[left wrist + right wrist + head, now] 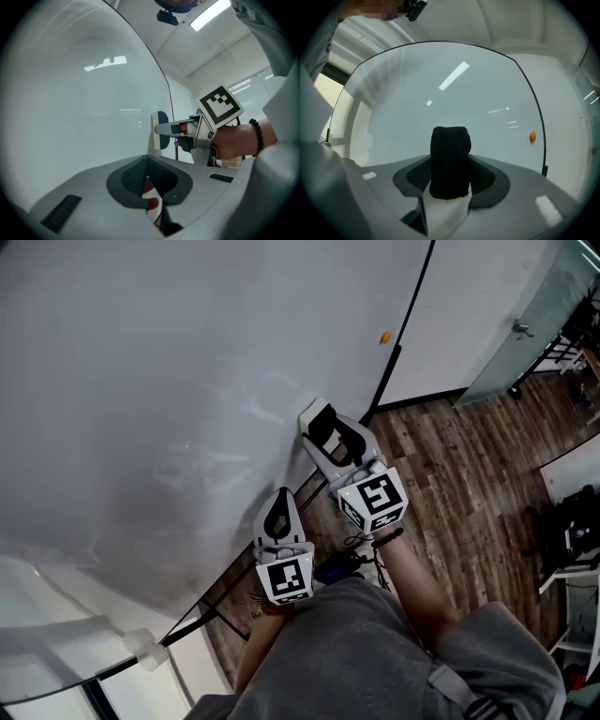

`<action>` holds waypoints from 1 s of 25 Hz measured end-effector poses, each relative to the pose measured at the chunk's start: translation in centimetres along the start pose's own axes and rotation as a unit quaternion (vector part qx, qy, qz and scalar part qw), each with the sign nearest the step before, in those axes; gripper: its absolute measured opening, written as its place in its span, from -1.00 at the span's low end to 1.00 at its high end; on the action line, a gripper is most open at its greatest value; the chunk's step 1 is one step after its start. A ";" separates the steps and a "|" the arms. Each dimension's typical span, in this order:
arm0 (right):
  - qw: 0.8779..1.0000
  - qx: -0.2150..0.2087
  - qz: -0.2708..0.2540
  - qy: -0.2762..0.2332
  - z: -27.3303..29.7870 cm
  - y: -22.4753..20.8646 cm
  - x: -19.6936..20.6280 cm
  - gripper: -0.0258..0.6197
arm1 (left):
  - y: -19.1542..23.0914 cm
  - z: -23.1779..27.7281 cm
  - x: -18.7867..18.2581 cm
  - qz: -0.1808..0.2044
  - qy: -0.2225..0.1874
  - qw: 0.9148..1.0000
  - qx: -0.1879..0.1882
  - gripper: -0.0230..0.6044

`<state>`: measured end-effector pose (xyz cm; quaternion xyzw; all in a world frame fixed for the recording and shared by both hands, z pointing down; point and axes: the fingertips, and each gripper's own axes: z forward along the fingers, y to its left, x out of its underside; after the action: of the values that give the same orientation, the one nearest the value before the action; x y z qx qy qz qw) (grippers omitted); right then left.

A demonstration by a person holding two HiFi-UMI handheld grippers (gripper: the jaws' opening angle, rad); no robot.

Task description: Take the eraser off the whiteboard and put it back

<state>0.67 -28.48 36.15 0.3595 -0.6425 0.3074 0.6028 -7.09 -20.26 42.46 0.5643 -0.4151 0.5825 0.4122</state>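
Observation:
The eraser (pixel 317 418), white-bodied with a black felt face, is held between the jaws of my right gripper (pixel 323 425), which is shut on it. It sits against the lower right part of the whiteboard (pixel 187 381). In the right gripper view the eraser (pixel 450 159) stands upright between the pads (pixel 419 173), blocking the middle of the board. The left gripper view shows the eraser (pixel 158 131) flat against the board, with the right gripper (pixel 165 128) around it. My left gripper (pixel 281 497) hangs lower and to the left, close to the board, shut with nothing in it.
A small orange magnet (pixel 385 337) sticks near the board's right black frame (pixel 394 352). Right of the board lie wood flooring (pixel 469 474), a frosted glass door (pixel 534 334) and dark equipment (pixel 572 531). A white corner fitting (pixel 141 648) sits at the board's lower left.

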 end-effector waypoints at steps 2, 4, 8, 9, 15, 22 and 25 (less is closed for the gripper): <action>1.000 -0.004 0.008 -0.003 0.2 0.2 0.0 -0.20 | 0.2 -0.1 0.0 -0.002 0.003 1.000 0.000 -0.91; 1.000 -0.006 0.015 -0.005 0.2 0.2 -0.1 -0.20 | 0.2 0.0 -0.1 0.003 -0.003 1.000 0.000 -0.91; 1.000 0.001 0.013 0.000 -0.2 -0.2 0.1 -0.20 | -0.4 -0.1 0.4 -0.010 0.004 1.000 0.005 -0.91; 1.000 0.000 0.013 -0.001 -0.1 -0.1 0.2 -0.20 | -0.2 -0.1 0.5 -0.008 0.005 1.000 0.004 -0.91; 1.000 -0.003 0.010 -0.001 0.0 0.0 0.0 -0.20 | -0.1 -0.2 0.1 0.000 0.002 1.000 0.004 -0.91; 1.000 0.006 0.009 -0.004 -0.6 -0.4 0.0 -0.20 | -0.2 -0.4 0.3 0.003 0.002 1.000 0.006 -0.91; 1.000 0.012 0.011 -0.004 -1.1 -0.5 0.1 -0.20 | -0.3 -0.5 0.3 0.008 -0.001 1.000 0.008 -0.91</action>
<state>1.65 -27.85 36.36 0.3608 -0.6453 0.3203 0.5923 -7.01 -19.68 42.75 0.5652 -0.4154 0.5884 0.4022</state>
